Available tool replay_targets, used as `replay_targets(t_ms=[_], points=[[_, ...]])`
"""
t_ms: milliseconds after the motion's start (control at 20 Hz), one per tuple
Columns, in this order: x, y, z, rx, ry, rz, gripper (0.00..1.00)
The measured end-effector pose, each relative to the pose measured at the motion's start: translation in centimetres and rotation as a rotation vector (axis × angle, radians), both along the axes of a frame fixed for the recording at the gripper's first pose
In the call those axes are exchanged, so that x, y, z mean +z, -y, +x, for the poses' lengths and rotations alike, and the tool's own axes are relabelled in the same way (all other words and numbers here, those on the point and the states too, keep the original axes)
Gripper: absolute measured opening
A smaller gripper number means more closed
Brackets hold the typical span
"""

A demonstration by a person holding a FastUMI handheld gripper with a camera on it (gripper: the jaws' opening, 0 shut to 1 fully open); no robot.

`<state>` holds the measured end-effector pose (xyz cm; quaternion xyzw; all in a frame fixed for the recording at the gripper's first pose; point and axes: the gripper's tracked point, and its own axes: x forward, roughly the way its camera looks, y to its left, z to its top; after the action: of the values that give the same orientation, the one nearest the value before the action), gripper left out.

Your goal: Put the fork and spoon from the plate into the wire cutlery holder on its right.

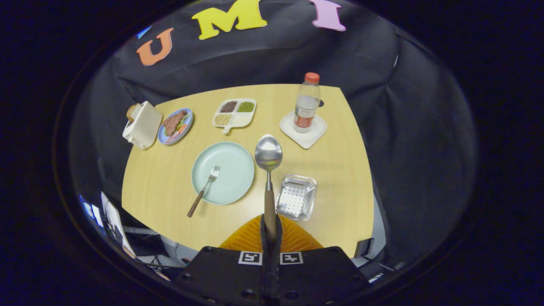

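My gripper [270,231] is shut on the brown wooden handle of the spoon [268,155]. The spoon points straight ahead from the fingers, held high above the table, its steel bowl hanging between the plate and the bottle. The pale green plate [229,159] lies below and to the left of the spoon. On the plate rests the fork [205,189], tines on the plate and brown handle sticking out over the near rim onto the table. The wire cutlery holder [296,197], a square steel mesh basket, stands on the table just right of the spoon's handle.
A water bottle [307,102] with a red cap stands on a white square coaster [303,136] beyond the holder. A white divided dish of grains [234,113], a blue plate of food [175,126] and a white toaster [142,124] sit along the far left of the wooden table [340,170].
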<state>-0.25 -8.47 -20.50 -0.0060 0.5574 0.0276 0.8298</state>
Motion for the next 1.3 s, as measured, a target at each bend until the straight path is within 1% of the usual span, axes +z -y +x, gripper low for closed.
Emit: replay_targets(t_ms=[200, 500, 550, 650, 800, 850, 1000, 1050, 1100, 1150, 1200, 1300], points=[[-1.6, 2.1, -1.5, -0.02, -0.05, -0.015, 0.0], [-6.1, 3.1, -4.3, -0.049, -0.227, -0.001, 0.0], [-6.7, 3.1, -4.3, -0.051, -0.25, 0.003, 0.0], [-8.1, 2.9, -4.0, -0.08, -0.286, 0.012, 0.01], [-8.9, 3.1, -3.6, -0.124, -0.304, 0.029, 0.01], [-9.1, 2.9, -3.0, -0.135, -0.299, 0.031, 0.03], [-9.0, 2.8, -1.3, -0.141, -0.257, 0.009, 0.08], [-8.7, 2.4, -0.9, -0.138, -0.247, 0.015, 0.08], [-8.5, 2.2, -0.7, -0.135, -0.232, 0.018, 0.12], [-8.1, 2.0, -0.4, -0.131, -0.217, 0.016, 0.26], [-7.5, 1.7, 0.1, -0.13, -0.197, 0.009, 0.37], [-6.3, 1.4, 1.2, -0.114, -0.127, -0.025, 0.68]])
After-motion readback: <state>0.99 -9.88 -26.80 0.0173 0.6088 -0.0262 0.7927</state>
